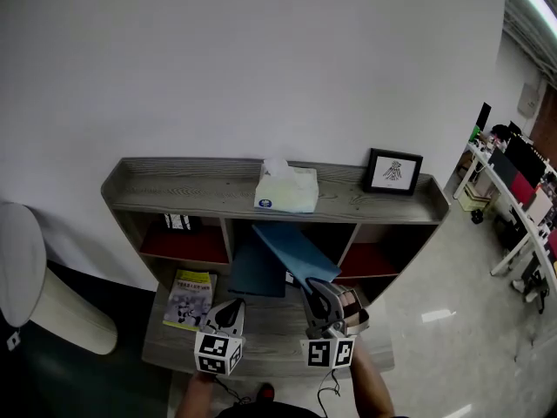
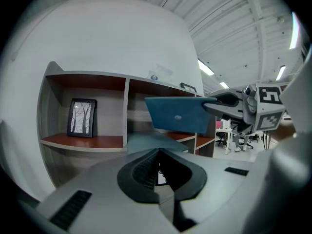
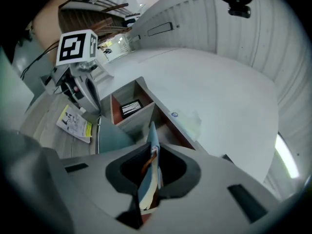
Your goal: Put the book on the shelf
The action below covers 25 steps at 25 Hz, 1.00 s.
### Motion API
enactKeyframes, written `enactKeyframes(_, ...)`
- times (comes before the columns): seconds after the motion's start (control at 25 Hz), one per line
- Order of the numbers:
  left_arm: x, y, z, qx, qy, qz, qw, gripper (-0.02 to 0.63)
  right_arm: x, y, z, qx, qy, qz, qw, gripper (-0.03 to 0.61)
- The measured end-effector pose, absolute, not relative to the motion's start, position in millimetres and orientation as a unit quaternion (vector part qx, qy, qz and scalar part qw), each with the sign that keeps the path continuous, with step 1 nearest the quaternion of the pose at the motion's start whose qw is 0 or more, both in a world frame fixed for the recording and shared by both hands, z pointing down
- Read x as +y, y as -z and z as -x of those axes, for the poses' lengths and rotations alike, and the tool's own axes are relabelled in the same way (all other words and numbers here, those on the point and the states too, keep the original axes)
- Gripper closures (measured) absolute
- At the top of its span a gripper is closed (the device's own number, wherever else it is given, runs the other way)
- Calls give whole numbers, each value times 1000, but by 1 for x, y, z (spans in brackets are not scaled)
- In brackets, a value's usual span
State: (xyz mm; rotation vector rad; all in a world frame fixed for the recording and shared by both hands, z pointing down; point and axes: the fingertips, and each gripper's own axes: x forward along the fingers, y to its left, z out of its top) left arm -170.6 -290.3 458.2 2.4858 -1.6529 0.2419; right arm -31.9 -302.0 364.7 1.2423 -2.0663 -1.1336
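Blue book [image 1: 291,249] clamped in the right gripper [image 3: 152,172]: jaws pinched onto one edge of it, pages showing between the pads. Most of the book juts out beyond the fingertips, in the air, slanted, short of the shelf [image 1: 218,200] mouth.

Left gripper [image 2: 158,172]: jaws closed together, nothing between them. It sits just beside the right one, level with it.

Below the left fingertips, a yellow booklet [image 1: 190,299] lies flat on the lower ledge.

Beyond the right fingertips, past the book's far corner, is the middle compartment. A darker blue folder [image 1: 254,273] leans inside it, partly filling the opening.

Further on, above that opening, a tissue box [image 1: 285,190] and a small frame [image 1: 393,171] stand on the top board.

Risks as we judge them:
- The grip is on one edge with a long overhang. A quick turn or a bump could make the book swing or slide out of the pads.
- The book is slanted. Its leading corner could catch the top board's edge or a divider [image 1: 228,233] unless we square it first.
- The leaning folder narrows the gap. Pushing in could topple it or jam the book against it.
- The two grippers are close. Swinging the right one across could knock the left.
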Motion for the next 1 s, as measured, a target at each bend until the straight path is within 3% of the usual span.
enactKeyframes(1.0, -310, -488, 186, -547, -91, -826, 103, 607, -326, -461, 62, -692, 514, -369, 350, 512)
